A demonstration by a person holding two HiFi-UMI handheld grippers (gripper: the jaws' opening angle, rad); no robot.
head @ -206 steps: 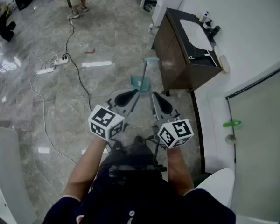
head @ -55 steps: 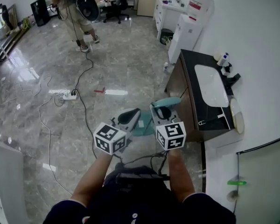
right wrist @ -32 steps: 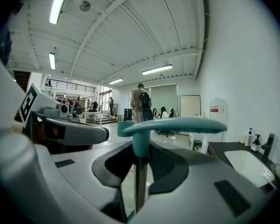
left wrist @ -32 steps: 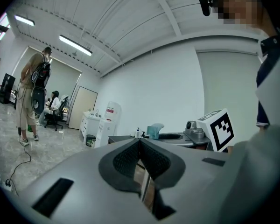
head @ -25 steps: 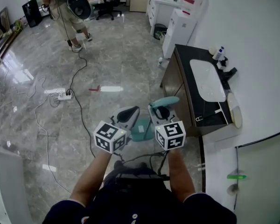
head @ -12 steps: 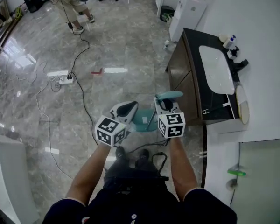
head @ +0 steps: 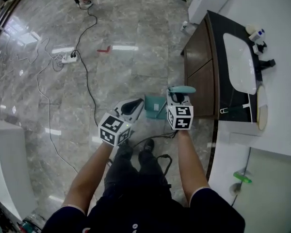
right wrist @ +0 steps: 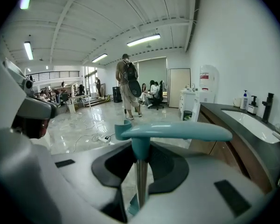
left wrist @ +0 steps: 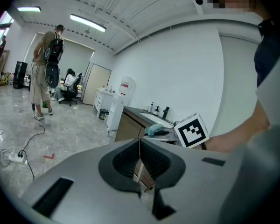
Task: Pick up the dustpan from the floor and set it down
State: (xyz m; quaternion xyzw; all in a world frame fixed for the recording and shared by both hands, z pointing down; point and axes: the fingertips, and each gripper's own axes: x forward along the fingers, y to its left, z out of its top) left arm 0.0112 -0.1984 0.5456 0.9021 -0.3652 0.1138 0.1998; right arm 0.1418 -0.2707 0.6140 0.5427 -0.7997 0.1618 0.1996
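Right gripper [right wrist: 140, 169] jaws pinch the thin metal pole of the dustpan [head: 155, 107], just under its teal handle [right wrist: 172, 130]. In the head view the teal pan sits at frame centre, just left of the dark cabinet [head: 200, 76], low over the grey marble floor [head: 111, 72]; floor contact unclear. Left gripper [left wrist: 141, 169] is just left of the pan, jaws pressed together, empty. Power strip [head: 67, 59] upper left.
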